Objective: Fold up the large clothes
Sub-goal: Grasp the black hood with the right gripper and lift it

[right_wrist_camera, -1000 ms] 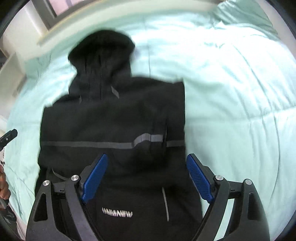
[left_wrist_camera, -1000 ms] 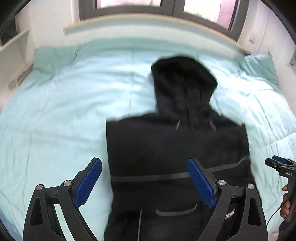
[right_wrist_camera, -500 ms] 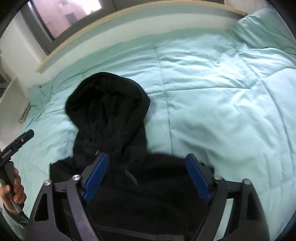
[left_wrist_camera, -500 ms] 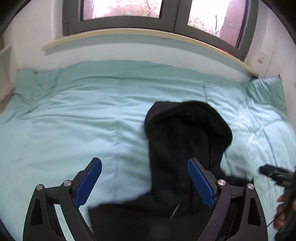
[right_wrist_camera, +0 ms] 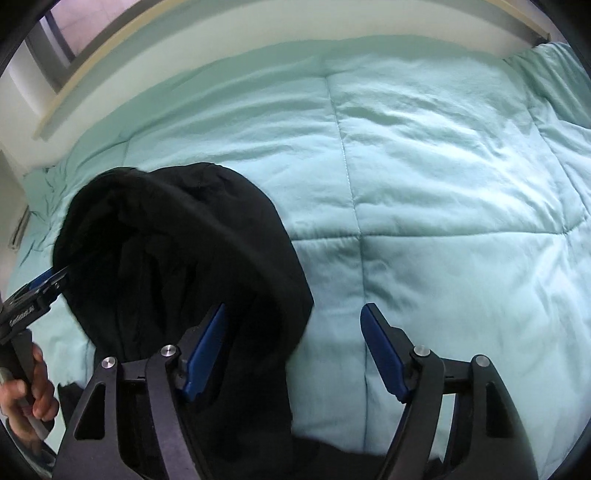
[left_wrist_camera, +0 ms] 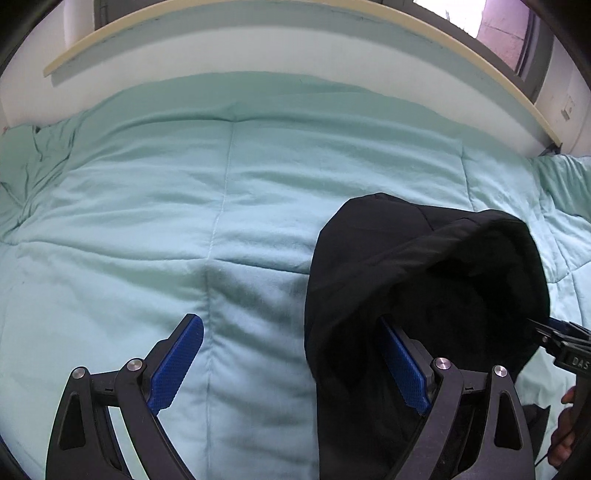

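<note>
A black hooded jacket lies on the mint green duvet [left_wrist_camera: 184, 221]. Only its hood [left_wrist_camera: 417, 273] and upper part show, at the right of the left wrist view and at the left of the right wrist view [right_wrist_camera: 177, 243]. My left gripper [left_wrist_camera: 291, 363] is open, its right finger against the hood's left side and its left finger over bare duvet. My right gripper [right_wrist_camera: 295, 354] is open, its left finger over the hood's right side and its right finger over bare duvet. Each gripper's tip shows at the hood's edge in the other's view [right_wrist_camera: 44, 284].
The duvet [right_wrist_camera: 443, 184] covers the whole bed. A white wall with a wooden sill [left_wrist_camera: 258, 26] and a window runs along the far side. A pillow [left_wrist_camera: 565, 181] lies at the far right corner.
Both grippers have moved forward along the jacket, from over its body to either side of the hood. The jacket's body has dropped out of view. Both stay open.
</note>
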Tool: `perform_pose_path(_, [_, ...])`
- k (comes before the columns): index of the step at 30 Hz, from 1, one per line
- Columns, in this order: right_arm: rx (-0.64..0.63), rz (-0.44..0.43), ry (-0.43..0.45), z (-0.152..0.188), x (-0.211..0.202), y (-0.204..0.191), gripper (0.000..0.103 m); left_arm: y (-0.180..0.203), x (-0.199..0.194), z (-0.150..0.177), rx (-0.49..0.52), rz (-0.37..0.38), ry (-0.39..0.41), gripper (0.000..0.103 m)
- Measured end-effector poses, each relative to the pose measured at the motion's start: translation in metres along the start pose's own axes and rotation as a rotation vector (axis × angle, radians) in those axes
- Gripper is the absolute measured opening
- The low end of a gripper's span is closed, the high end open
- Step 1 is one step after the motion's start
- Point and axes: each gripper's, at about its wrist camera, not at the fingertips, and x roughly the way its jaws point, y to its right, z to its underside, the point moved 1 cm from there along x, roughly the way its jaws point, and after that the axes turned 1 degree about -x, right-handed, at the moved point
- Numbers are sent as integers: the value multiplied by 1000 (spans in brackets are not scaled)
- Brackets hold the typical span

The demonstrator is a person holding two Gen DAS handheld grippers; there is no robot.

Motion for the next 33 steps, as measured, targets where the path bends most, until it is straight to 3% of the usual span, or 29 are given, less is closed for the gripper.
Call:
perform_pose_path(1, [2,-1,-5,-1,7,0,66,1,3,0,9,-9,3,92])
perform_pose_path(2, [4,0,-16,-3,15,-1,57,1,6,-1,20,-19,4,66])
perform_pose_path(3, [3,5,-27,-3,21,-2,33,0,9,-3,34,-44,-14,38])
perform_pose_path(4, [-2,26,-35,-3,25,-3,10,-4,10,-5,22,-16,-47,9])
perform_pose_path(5, [-2,56,-24,-2,24,-2,10,-13,3,-7,-34,34,-50,9])
perform_pose_path(7, [54,-15,59,1,-3,9,8,-37,-30,-9,-124,209,25,9])
perform_pose_path(9, [82,-66,135,7,-35,16,8,-49,-61,-7,-149,342,79,12])
perform_pose_path(10, [79,-85,168,10,-47,16,8,-50,-71,-4,-144,368,105,12])
perform_pose_path(11, [59,-90,198,16,-58,13,8,-50,-74,1,-127,353,111,12])
perform_pose_path(13, [10,-46,199,26,-55,5,8,-50,-49,8,-98,273,40,13])
perform_pose_path(15, [-15,-23,117,34,-22,1,8,-55,13,28,-74,153,-143,13])
perform_pose_path(16, [-17,-24,76,36,-6,3,9,-56,44,42,-51,110,-232,18])
perform_pose_path(17, [-34,-9,4,42,22,3,9,-56,59,52,-34,121,-265,21])
perform_pose_path(19, [-44,3,-68,52,52,8,9,-58,56,59,-20,151,-194,22])
perform_pose_path(20, [-36,-2,-74,54,56,12,10,-59,53,59,-32,155,-199,25])
perform_pose_path(21, [-29,-9,-66,54,54,15,13,-60,48,58,-42,152,-213,27])
perform_pose_path(22, [-27,-8,-54,53,48,17,23,-61,41,58,-40,145,-220,30])
perform_pose_path(24, [-32,1,-49,53,36,22,39,-64,16,60,-22,121,-182,40])
perform_pose_path(26, [-67,-2,-43,57,18,26,40,-72,-15,69,-11,96,-139,58])
perform_pose_path(30, [-136,-24,-29,68,-24,28,41,-82,-63,82,-43,119,-83,58])
perform_pose_path(33, [-176,-45,4,57,-54,14,45,-61,-88,64,-6,138,-6,58])
